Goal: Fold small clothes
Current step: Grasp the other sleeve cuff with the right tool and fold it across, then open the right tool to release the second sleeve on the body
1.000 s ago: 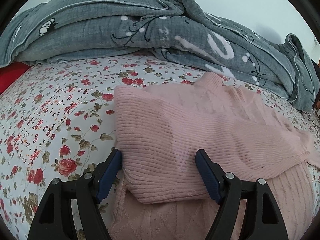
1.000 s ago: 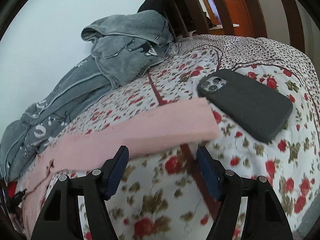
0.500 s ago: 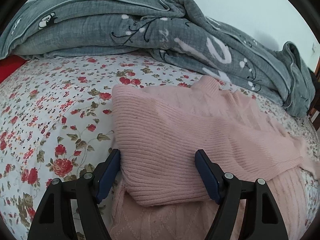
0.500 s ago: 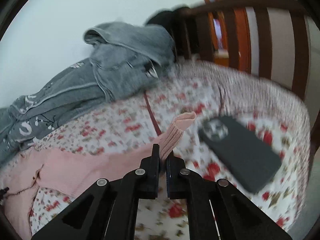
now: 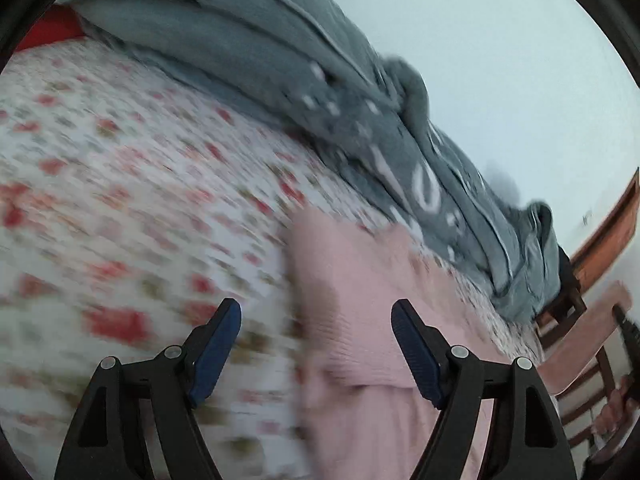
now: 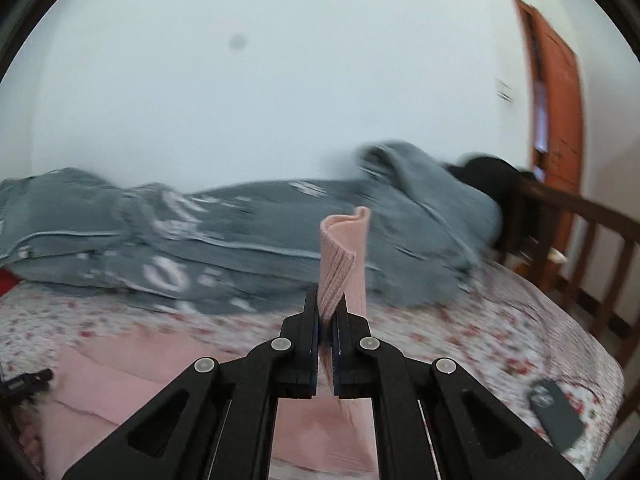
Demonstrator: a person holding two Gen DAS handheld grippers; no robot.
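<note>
A pink knitted sweater [image 5: 372,320] lies on the floral bedsheet [image 5: 120,208]; its left side is folded over the body. My left gripper [image 5: 316,334] is open and empty, just above the sweater's folded left edge; this view is blurred. My right gripper [image 6: 328,312] is shut on the cuff of the pink sleeve [image 6: 344,256], which stands up out of the jaws, lifted above the bed. The sweater's body [image 6: 120,376] lies below it. The raised sleeve also shows at the right edge of the left wrist view [image 5: 588,332].
A rumpled grey quilt [image 6: 240,240] lies along the wall side of the bed, also in the left wrist view [image 5: 320,92]. A dark phone [image 6: 556,412] lies on the sheet at the right. A wooden bed rail [image 6: 580,248] stands at the right, an orange door [image 6: 556,100] behind.
My right gripper shut on the sleeve cuff and lifted it off the bed, away from the phone. My left gripper swung left and tilted, staying open.
</note>
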